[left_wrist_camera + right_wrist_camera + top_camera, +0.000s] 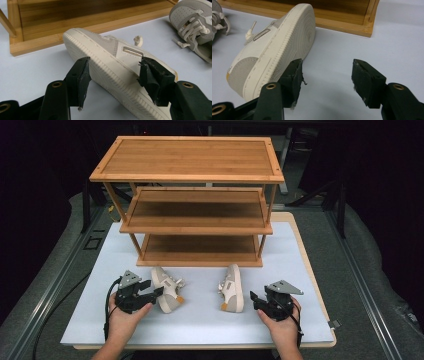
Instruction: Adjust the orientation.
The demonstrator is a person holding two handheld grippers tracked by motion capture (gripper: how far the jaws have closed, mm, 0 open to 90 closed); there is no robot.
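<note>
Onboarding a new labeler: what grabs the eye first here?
The three-tier bamboo rack at the table's far side, shelves bare. In front lie two pale sneakers on their sides: the left gripper has its fingers open around the left sneaker, and the right gripper is open beside the right sneaker.

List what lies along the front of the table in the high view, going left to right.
Left tongs → left sneaker → right sneaker → right tongs. The left tongs overlap their sneaker's heel end; the right tongs sit apart from theirs.
</note>
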